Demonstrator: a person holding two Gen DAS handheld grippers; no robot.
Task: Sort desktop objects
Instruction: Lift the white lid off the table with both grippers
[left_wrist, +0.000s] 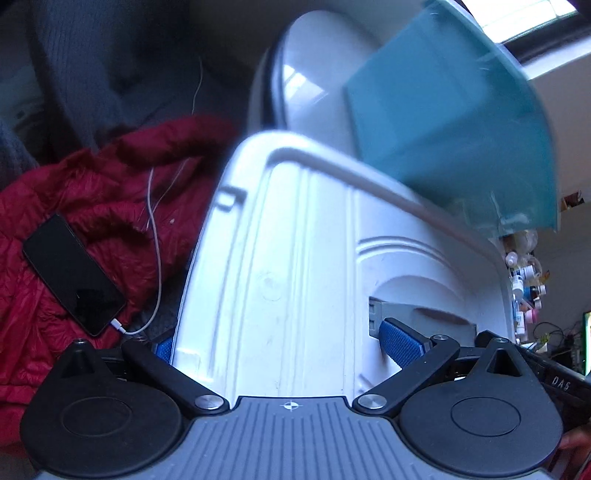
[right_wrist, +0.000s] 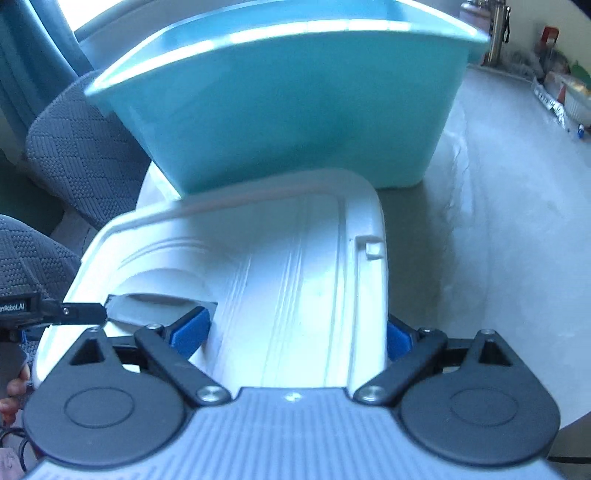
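Table (right_wrist: 498, 258): one, round, pale grey, faintly mottled.
Teal tub (right_wrist: 288, 110): one, smooth plastic, flared rim, standing on the table just behind the white one.
White bin (right_wrist: 295, 266): one, ribbed moulded plastic, grey handle recess, between both tongs.
Left gripper (left_wrist: 280, 341): blue textured pads pinching the bin's wall.
Right gripper (right_wrist: 295, 332): likewise clamped on it.
Phone (left_wrist: 72, 273): one, black, cabled, on red quilted jacket (left_wrist: 74, 206).

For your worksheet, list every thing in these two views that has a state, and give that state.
white lid: gripped at both ends, tilted
teal bin: open, beyond the lid
left gripper: shut on the lid
right gripper: shut on the lid
phone: screen dark, cable plugged in, lying on red jacket
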